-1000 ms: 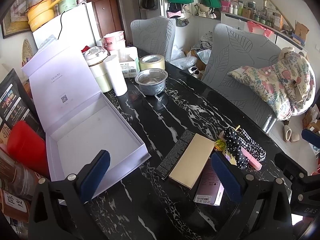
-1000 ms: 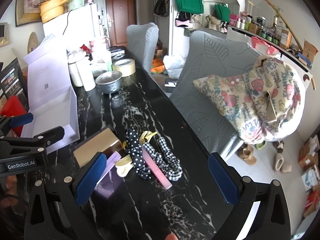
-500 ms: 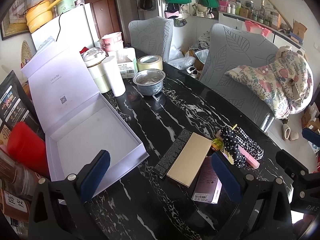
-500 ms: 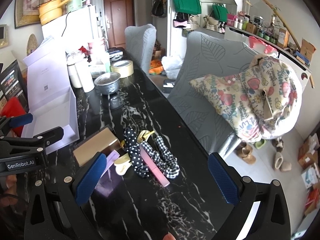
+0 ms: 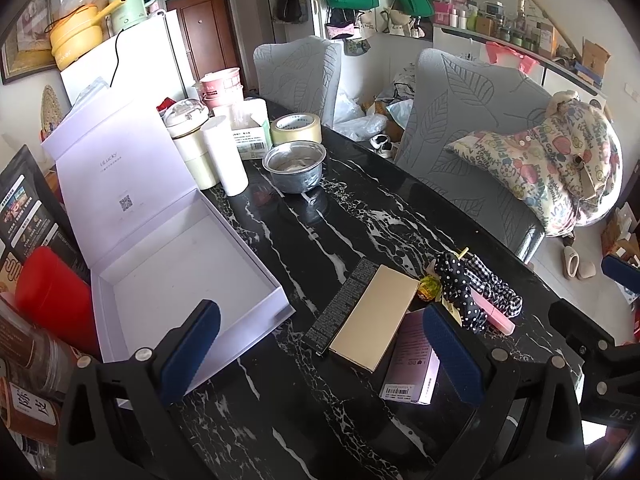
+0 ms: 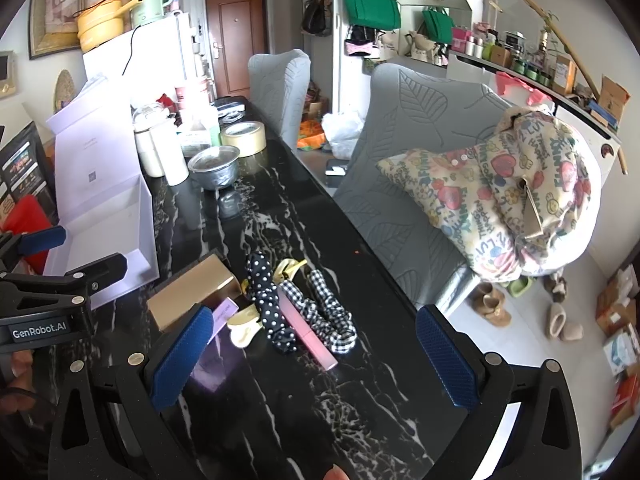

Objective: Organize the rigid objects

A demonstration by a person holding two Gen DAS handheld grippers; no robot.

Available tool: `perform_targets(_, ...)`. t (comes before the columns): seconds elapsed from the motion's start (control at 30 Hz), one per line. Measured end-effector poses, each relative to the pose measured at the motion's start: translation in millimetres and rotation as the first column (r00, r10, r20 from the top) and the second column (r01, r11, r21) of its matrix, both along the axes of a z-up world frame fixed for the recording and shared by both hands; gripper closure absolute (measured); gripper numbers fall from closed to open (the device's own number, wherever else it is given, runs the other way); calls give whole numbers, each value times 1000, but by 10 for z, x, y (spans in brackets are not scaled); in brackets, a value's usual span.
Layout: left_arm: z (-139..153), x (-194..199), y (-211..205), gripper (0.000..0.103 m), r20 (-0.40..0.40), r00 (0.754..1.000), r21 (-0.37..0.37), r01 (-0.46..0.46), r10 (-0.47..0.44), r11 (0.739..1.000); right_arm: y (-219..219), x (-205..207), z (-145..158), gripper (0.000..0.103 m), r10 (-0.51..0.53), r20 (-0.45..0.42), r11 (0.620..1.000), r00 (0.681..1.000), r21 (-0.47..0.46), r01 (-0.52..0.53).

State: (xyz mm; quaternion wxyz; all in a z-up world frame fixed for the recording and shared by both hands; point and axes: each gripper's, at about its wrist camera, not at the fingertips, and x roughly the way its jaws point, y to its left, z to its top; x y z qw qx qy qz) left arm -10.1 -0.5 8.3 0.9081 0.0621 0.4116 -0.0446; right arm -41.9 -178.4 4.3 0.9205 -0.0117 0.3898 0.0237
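Observation:
A gold flat box [image 5: 374,316] [image 6: 192,294] lies on the black marble table [image 5: 320,412], partly over a black box [image 5: 342,306] and a lilac carton [image 5: 410,364] [image 6: 218,344]. Beside them lie a pink stick [image 6: 306,328], a dotted scrunchie [image 6: 266,300], a checked scrunchie [image 6: 330,316] and a cream clip [image 6: 242,326]. An open lilac gift box [image 5: 176,280] stands empty at the left. My left gripper [image 5: 320,354] hovers open in front of the boxes. My right gripper [image 6: 314,360] hovers open in front of the scrunchies.
A steel bowl [image 5: 295,170], a tape roll [image 5: 296,128], white cups [image 5: 224,160] and a tissue box crowd the far table end. A red object [image 5: 52,296] and jars sit at the left edge. Grey chairs [image 6: 412,168] with a floral cushion line the right side.
Both grippers have drawn back a little and risen slightly; the objects on the table have not moved. Both stay open.

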Motion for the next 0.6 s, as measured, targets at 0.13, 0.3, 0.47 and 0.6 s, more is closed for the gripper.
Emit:
perform_targets(0.13,8,-7,1,0,2,1000,-1,1,-1,1000,-6,-6,6,0,-2,3,1000,1000,1,2)
perform_targets(0.3,11,-4,3,0,-1,1000,-4,2,-2,1000,-26,-38,18,0,-2,7,1000,1000,3,2)
perform_targets(0.47,9,3,8,0,-6,1000,-13,7,-7,1000,-23,-34,21,0,-5,5,1000,1000,4,5)
perform_targets(0.6,9,16,-7,0,-7,1000,-19,12,-12,1000,-25,-33,23,0,1,8,1000,1000,5,-1)
